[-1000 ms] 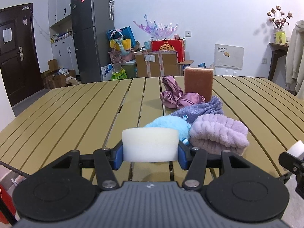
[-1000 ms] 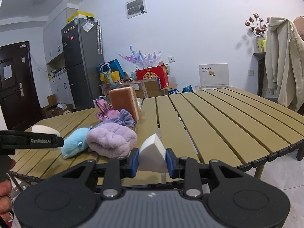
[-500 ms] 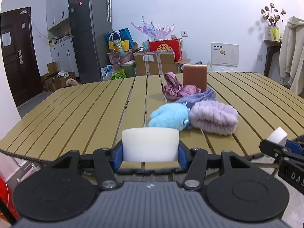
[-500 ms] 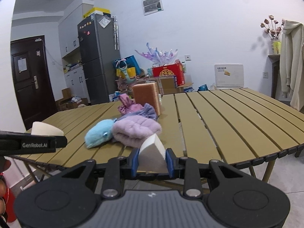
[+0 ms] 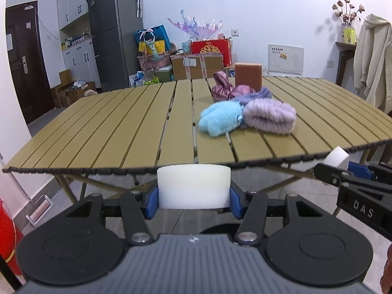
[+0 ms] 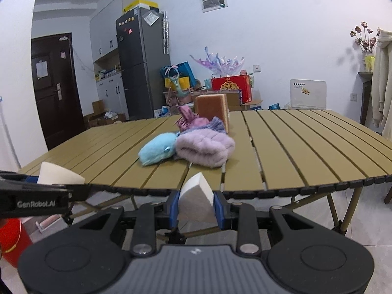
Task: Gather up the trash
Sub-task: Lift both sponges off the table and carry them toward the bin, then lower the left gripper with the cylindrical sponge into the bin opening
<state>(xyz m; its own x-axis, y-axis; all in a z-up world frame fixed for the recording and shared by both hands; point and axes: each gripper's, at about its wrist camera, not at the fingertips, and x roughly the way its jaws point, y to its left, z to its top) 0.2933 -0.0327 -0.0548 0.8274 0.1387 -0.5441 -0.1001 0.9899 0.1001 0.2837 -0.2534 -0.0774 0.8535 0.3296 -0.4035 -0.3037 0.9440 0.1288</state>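
My left gripper [image 5: 193, 199] is shut on a wide white foam block [image 5: 193, 186], held just off the near edge of the slatted table [image 5: 98, 132]. My right gripper [image 6: 196, 204] is shut on a smaller wedge-shaped white foam piece [image 6: 197, 199], also off the table's front edge. Each gripper shows in the other's view: the right one [image 5: 343, 169] at the right with its foam piece [image 5: 336, 158], the left one [image 6: 46, 183] at the left with its foam block [image 6: 58, 177].
On the table lie a blue fluffy item [image 5: 220, 118], a lilac fluffy item [image 5: 270, 115], a pink satin bundle [image 5: 221, 89] and an upright brown sponge [image 5: 248, 76]. A red bin [image 6: 12, 240] stands on the floor at lower left. Boxes and a fridge [image 5: 115, 31] line the far wall.
Both grippers have pulled back from over the table to beyond its front edge, each still gripping its foam piece. The table items stayed put.
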